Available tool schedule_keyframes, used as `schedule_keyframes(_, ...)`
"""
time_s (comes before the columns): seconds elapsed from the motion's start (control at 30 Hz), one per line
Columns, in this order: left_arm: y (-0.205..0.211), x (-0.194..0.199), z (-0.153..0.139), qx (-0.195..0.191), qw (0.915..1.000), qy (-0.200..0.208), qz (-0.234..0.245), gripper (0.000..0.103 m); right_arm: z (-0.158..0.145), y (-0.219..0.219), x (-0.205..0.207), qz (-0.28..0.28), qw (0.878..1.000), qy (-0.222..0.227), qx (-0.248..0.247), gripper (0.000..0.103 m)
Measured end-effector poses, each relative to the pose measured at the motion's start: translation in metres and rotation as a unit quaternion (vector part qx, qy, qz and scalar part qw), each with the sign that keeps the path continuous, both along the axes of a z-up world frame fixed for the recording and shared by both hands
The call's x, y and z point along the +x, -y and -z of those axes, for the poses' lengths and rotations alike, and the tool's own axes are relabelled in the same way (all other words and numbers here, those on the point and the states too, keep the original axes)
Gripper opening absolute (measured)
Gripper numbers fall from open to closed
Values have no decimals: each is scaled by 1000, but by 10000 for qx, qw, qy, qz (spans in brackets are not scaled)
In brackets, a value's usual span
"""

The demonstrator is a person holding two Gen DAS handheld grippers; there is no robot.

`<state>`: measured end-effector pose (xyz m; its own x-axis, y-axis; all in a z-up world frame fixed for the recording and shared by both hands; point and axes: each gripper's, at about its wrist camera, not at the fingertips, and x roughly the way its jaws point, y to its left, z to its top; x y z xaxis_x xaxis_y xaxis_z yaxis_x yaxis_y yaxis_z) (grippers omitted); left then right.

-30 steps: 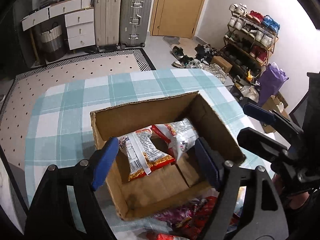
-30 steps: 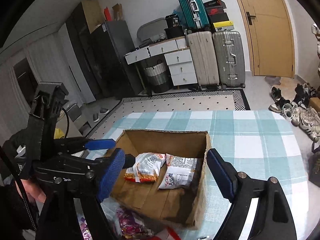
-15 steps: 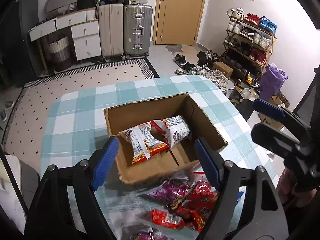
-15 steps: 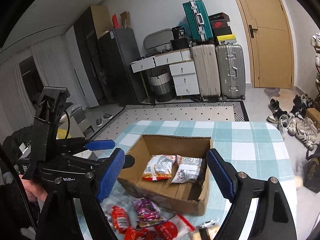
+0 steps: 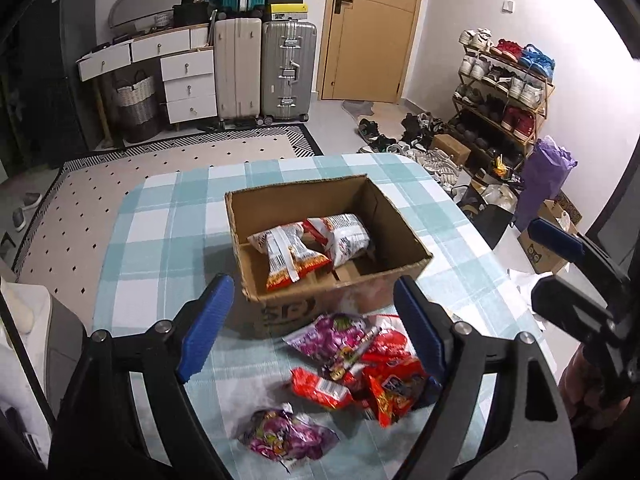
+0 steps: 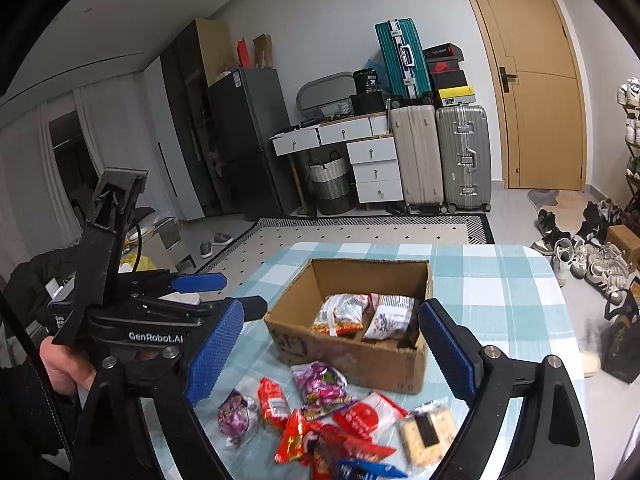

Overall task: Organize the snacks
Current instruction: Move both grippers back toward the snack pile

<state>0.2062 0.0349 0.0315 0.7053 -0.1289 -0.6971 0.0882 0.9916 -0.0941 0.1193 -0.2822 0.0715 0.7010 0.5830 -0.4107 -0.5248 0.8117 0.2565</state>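
A cardboard box [image 5: 328, 240] stands open on a worktop [image 5: 160, 248] covered in a blue-and-white check cloth, with two snack packets lying side by side inside it: an orange-and-white packet [image 5: 290, 252] toward the box's left side and a red-and-white packet [image 5: 344, 236] touching it on the right. Loose snacks sit in a heap on the cloth just in front of the box: a purple packet [image 5: 332, 334] nearest the box's front wall, red packets [image 5: 384, 384] overlapping one another beyond it, and a second purple packet [image 5: 286, 434] lying apart from the heap, farthest from the box. The right wrist view also shows a pale biscuit pack [image 6: 428, 434] and a blue packet [image 6: 368, 470] at the edge of the same heap.

The left tool [image 5: 312, 328] hangs above the heap in front of the box, its blue-padded fingers spread wide and holding nothing. The right tool [image 6: 332, 352] hovers over the same side of the box, its fingers likewise wide apart and empty. Each tool appears at the edge of the other's view, gripped by a hand [image 6: 64, 368].

Behind the box, past a dotted rug [image 5: 168, 160], suitcases [image 5: 264, 68] and a white chest of drawers [image 5: 188, 84] line the wall beside a wooden door [image 5: 372, 28]; a shoe rack [image 5: 504, 92] stands to the box's right.
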Motion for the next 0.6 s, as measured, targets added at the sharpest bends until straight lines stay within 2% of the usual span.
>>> schedule_keyframes(0.37,11,-45,3,161,9995,241,-121,84,10,8,-43,74,10000,34,1,95)
schedule_keyframes(0.6,2,-68,15,72,9995,160,-251,87,22,11,-61,109,9999,-13,24,95)
